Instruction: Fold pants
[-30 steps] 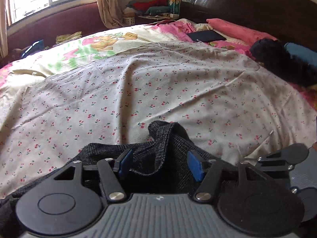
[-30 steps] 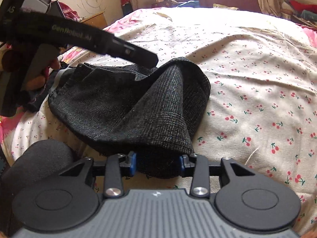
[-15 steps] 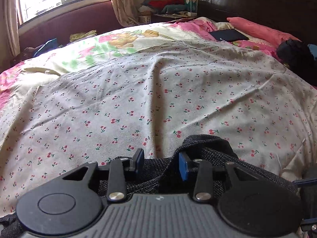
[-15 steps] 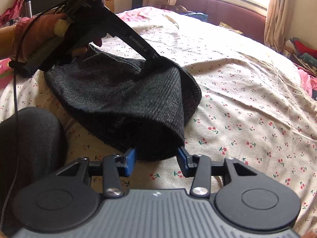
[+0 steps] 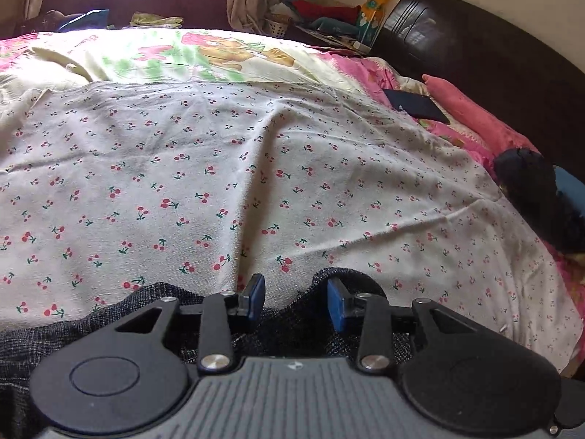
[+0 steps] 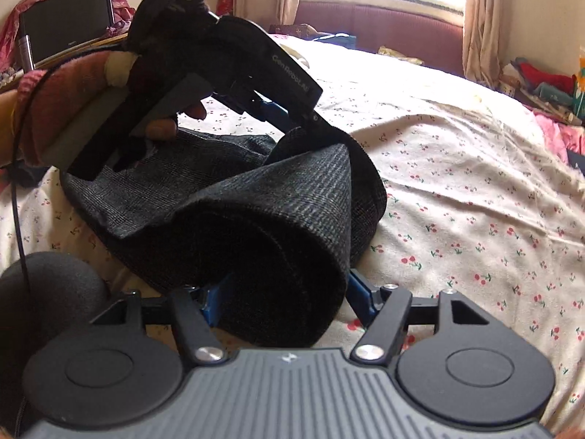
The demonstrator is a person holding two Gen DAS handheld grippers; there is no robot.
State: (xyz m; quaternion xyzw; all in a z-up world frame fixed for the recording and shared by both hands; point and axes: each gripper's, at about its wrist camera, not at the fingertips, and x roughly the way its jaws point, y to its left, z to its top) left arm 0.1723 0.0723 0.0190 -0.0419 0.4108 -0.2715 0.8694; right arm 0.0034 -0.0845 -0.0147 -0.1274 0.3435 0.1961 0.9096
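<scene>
Dark grey woven pants [image 6: 278, 197] lie half folded on the cherry-print sheet [image 5: 219, 183], one end curled up into a hollow roll. A person's hand [image 6: 73, 109] holds my left gripper [image 6: 313, 122] down at the top of the fold. In the left wrist view my left gripper [image 5: 295, 301] has the pants [image 5: 109, 314] bunched between its blue pads and is shut on them. My right gripper [image 6: 285, 298] is at the near end of the roll with its jaws opening. The cloth sits between them, and the right pad [image 6: 360, 292] stands clear of it.
A pink pillow [image 5: 471, 109], a flat dark item [image 5: 416, 104] and a heap of dark clothing [image 5: 530, 183] lie by the dark headboard [image 5: 475, 47]. A cluttered bedside shelf [image 5: 329, 18] is behind. A black foam ball [image 6: 47, 292] sits beside my right gripper.
My left gripper's jaws narrowed onto the pants fold and it shifted along the bed. My right gripper's jaws spread wider around the rolled end of the pants.
</scene>
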